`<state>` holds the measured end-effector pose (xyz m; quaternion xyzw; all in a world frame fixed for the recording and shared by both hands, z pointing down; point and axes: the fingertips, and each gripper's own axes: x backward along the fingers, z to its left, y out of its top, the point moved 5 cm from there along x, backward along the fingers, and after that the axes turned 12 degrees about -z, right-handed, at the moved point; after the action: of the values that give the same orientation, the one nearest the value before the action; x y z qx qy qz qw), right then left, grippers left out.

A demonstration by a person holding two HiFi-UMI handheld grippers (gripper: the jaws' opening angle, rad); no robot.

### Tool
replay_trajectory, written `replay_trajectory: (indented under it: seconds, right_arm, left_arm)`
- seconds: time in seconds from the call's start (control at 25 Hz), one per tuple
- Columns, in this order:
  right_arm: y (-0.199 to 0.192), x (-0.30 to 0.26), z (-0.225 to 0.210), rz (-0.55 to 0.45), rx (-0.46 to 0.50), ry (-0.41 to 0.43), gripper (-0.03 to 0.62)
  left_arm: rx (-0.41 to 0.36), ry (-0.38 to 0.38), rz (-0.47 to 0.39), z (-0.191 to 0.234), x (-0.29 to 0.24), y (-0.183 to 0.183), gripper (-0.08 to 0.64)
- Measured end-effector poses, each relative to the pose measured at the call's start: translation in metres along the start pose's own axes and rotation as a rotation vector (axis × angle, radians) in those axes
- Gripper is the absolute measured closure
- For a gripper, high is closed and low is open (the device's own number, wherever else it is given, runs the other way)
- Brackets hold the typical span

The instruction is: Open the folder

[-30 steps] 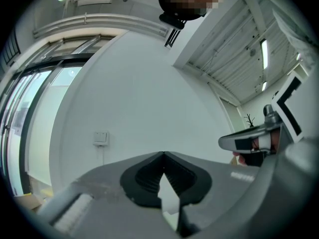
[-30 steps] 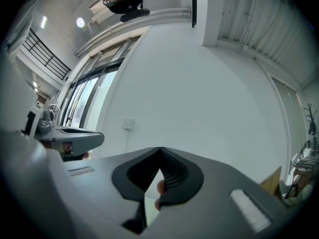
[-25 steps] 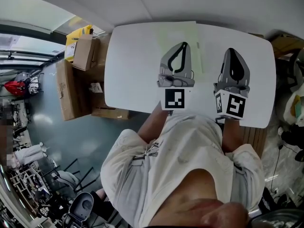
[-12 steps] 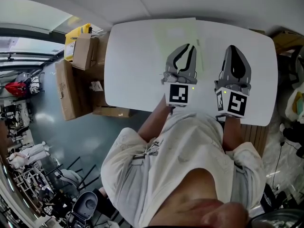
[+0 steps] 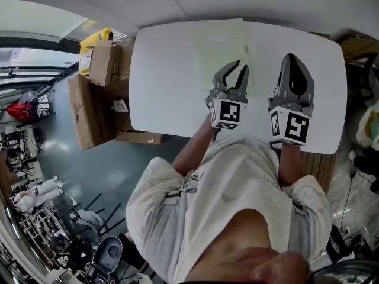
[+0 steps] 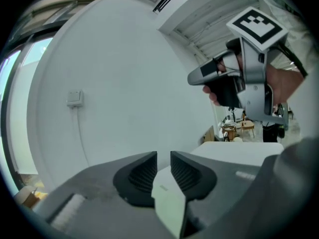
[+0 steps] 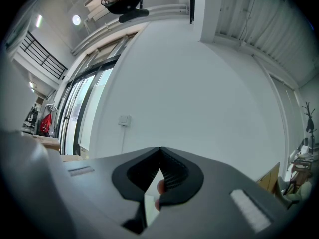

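The folder (image 5: 220, 46) lies flat and closed on the white table (image 5: 163, 81), toward 12 o'clock of the tabletop and reaching its far edge. It is a pale green rectangle, thin as a few sheets, matte, with straight edges and square corners, and it looks like light card or thin plastic. I judge it very light and bendy. A cover lifted by one corner will likely flex and sag instead of swinging like a stiff board, and the whole thing may slide on the smooth table if nothing pins the lower leaf. The best hold seems to be the long edge at 3 o'clock, near the 5 o'clock corner, pinching only the top leaf, though I cannot tell which edge is the spine

The left gripper (image 5: 241, 65) hovers over that 5 o'clock corner. Its grey ribbed jaws stand a narrow gap apart and have just been opening. The pale sheet shows through the gap, but the pads do not press on it. The right gripper (image 5: 289, 57) sits at 3 o'clock of the left one, over bare table, its jaws together at the tips with nothing clamped
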<state>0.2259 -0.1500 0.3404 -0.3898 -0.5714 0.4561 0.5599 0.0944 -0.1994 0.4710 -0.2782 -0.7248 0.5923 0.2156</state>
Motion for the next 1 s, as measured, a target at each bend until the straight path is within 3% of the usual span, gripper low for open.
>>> replay_trajectory:
  seconds: [0.6,1.0]
  right_arm:
    - [-0.004,0.001,-0.001,0.005,0.001,-0.003,0.591]
    - [-0.002,0.002,-0.004,0.009,0.002,-0.011,0.591]
  left_arm:
    - [-0.109,-0.186,0.209,-0.039,-0.011,-0.07,0.368]
    - [-0.24,-0.323,0.339,-0.061,-0.012,-0.103,0.281]
